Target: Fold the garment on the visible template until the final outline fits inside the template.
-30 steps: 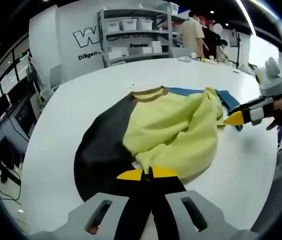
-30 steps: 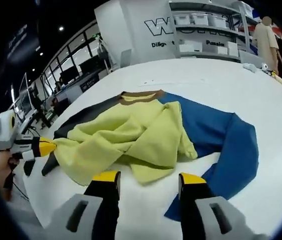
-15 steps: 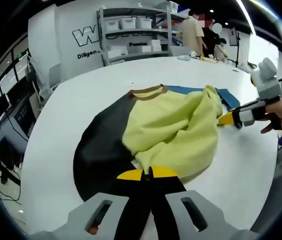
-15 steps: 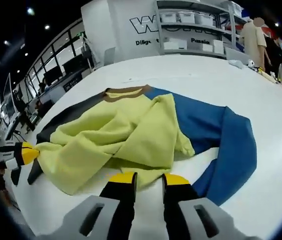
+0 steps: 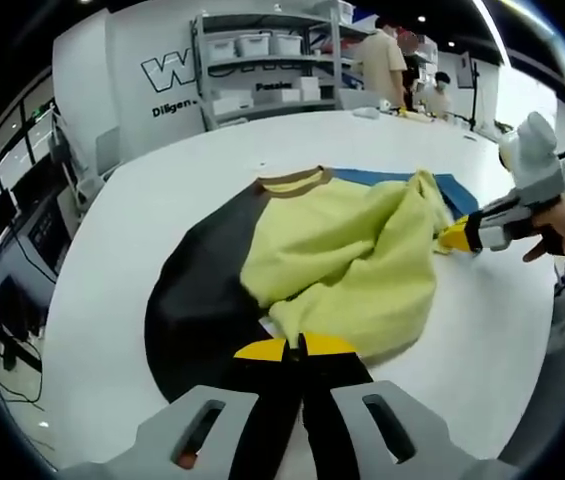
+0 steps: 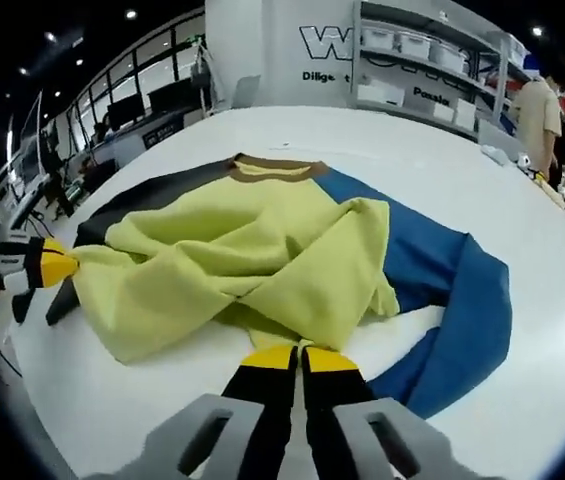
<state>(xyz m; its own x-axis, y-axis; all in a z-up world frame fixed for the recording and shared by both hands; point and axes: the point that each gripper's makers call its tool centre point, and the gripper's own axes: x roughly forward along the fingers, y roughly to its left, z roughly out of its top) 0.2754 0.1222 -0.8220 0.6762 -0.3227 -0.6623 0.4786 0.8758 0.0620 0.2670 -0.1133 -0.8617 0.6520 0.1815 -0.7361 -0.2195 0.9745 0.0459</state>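
Yellow, black and blue fabric, one brown-collared garment, lies bunched mid-table on the white table; no template outline is discernible. You have folding barely begun. Your left gripper pinches the yellow hem; your right gripper, jaws pressed together, appears to nip the opposite edge. Two grippers, one garment.

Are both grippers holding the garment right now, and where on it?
Yes. The left gripper is shut on the garment at its near yellow hem; the right gripper is shut on the yellow hem edge beside the blue part.
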